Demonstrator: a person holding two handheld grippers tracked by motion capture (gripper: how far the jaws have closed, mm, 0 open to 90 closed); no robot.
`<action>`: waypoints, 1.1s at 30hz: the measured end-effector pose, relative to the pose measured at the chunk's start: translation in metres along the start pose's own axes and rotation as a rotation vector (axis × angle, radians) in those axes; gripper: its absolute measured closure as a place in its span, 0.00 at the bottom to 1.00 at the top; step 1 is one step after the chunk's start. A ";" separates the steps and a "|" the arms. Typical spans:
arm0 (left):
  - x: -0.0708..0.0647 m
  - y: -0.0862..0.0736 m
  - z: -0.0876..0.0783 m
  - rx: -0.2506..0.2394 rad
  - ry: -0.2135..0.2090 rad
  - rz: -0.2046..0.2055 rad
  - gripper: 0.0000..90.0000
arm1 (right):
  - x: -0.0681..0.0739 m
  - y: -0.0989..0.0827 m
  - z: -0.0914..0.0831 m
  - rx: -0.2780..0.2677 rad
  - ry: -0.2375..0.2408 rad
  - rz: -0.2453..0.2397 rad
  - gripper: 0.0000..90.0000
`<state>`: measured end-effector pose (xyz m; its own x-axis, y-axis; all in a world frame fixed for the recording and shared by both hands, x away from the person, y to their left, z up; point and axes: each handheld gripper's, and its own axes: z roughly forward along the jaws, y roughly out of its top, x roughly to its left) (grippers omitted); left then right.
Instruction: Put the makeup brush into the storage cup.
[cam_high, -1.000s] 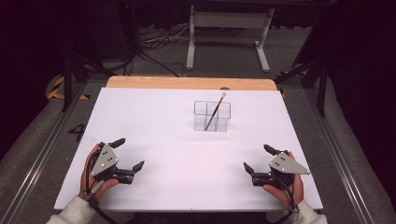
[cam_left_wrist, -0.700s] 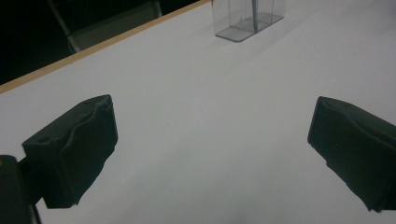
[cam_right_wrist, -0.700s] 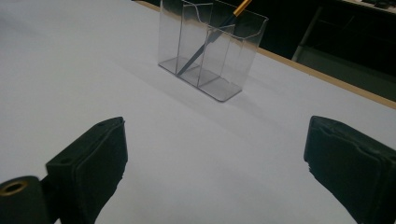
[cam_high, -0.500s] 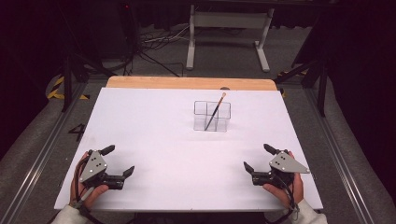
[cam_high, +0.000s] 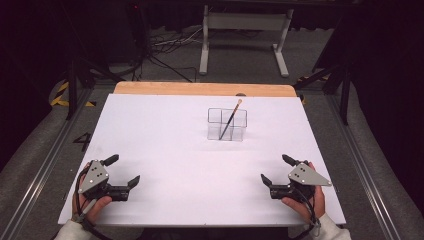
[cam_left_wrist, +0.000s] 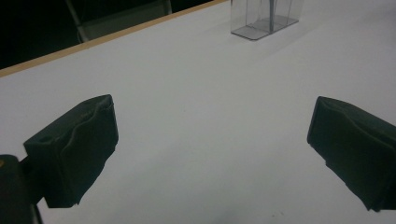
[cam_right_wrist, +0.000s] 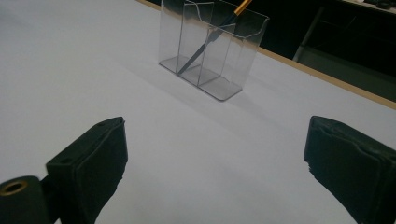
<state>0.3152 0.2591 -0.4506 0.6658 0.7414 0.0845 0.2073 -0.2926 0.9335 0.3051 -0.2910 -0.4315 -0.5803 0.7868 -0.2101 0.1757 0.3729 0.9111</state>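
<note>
A clear plastic holder (cam_high: 227, 124), split into several compartments, stood slightly right of centre in the upper half of the high view, well back on the white table (cam_high: 165, 135). A single pencil-like stick (cam_high: 230, 119) with a dark shaft and an orange upper end leaned tilted inside it, its top toward the upper right; the other compartments looked empty. In the right gripper view the holder (cam_right_wrist: 212, 49) sat at upper centre, and the stick (cam_right_wrist: 210, 37) rested in a middle compartment, though exactly which one could not be told through the clear walls.

The left gripper (cam_high: 121, 173) rested at the lower left of the high view, held in a hand (cam_high: 82, 197), its jaws spread apart and grasping nothing. The right gripper (cam_high: 276, 171) lay at the lower right in the other hand (cam_high: 305, 200), jaws likewise spread and empty. Both were well apart from the holder, with bare white surface between.

A wooden strip (cam_high: 200, 89) edged the table's far side. Beyond it, on the dark floor, stood a pale metal frame (cam_high: 245, 30) and loose cables (cam_high: 165, 47).
</note>
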 end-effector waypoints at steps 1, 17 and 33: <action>0.000 0.000 0.000 0.001 -0.001 0.002 0.03 | 0.000 0.000 0.000 -0.001 -0.002 0.000 0.08; 0.002 0.000 -0.006 -0.014 0.018 0.012 0.03 | 0.004 0.002 0.005 0.008 0.007 -0.009 0.08; 0.003 -0.003 -0.007 0.010 0.029 0.003 0.03 | 0.002 0.003 0.009 0.010 0.012 -0.009 0.07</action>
<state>0.3121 0.2664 -0.4504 0.6451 0.7578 0.0980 0.2122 -0.3009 0.9298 0.3117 -0.2833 -0.4323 -0.5913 0.7776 -0.2137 0.1787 0.3848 0.9055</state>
